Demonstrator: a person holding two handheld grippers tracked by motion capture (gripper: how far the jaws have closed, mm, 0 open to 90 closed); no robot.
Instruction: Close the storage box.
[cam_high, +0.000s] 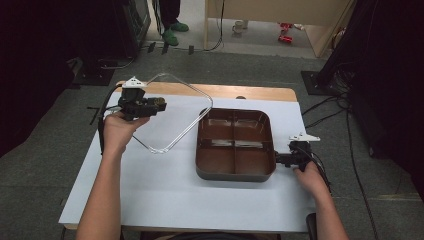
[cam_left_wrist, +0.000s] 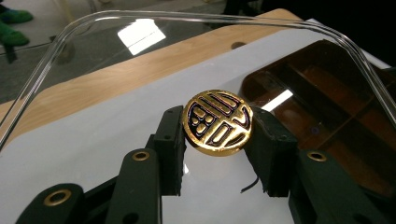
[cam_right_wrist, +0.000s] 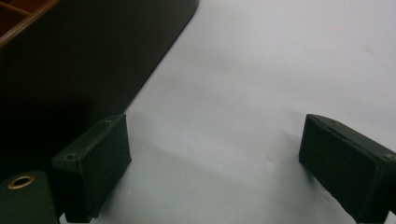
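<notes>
Left tool (cam_high: 159, 105), upper left of the high view, clamps the clear lid's (cam_high: 172, 112) gold knob (cam_high: 161, 105), lid lifted off the brown box (cam_high: 235, 145).

Left gripper view: knob (cam_left_wrist: 218, 122) pinched mid-frame.

Right gripper view: right tool (cam_right_wrist: 212, 163) gapes empty beside the box (cam_right_wrist: 70, 60). Next, I judge, set the lid on the worktop (cam_high: 165, 185).

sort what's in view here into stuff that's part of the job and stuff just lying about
Part of the job:
- clear lid, held by its gold knob in the left hand-held gripper
- brown divided tray
- right hand-held gripper, open beside the tray

Lying about:
- cans and mug on the floor
- floor cables
</notes>
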